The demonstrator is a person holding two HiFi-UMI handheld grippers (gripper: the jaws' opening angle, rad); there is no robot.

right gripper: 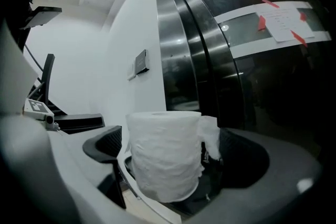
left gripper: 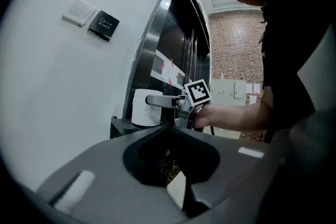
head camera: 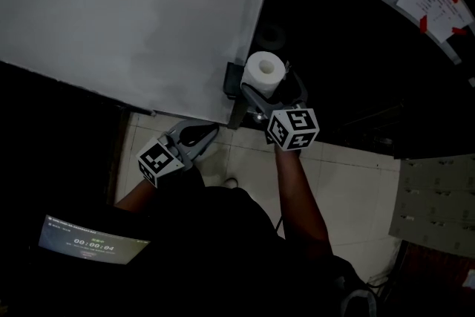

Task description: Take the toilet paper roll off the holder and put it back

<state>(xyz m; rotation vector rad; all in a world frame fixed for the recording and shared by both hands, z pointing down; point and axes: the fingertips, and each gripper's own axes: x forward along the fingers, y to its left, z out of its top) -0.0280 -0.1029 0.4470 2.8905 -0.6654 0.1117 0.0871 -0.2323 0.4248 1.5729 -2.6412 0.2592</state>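
The toilet paper roll (head camera: 265,70) stands upright on the holder (head camera: 234,78), between the spread jaws of the right gripper (right gripper: 173,152), apparently untouched. The left gripper (left gripper: 173,128), pressed together and empty, is farther away.

Holder (head camera: 233,79) mostly beneath the toilet paper roll (head camera: 265,70); print on the taped sheet (head camera: 434,2) illegibly small.

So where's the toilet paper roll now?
Head view centre: the toilet paper roll stands upright on its black holder beside the wall's edge, between the open jaws of the right gripper.
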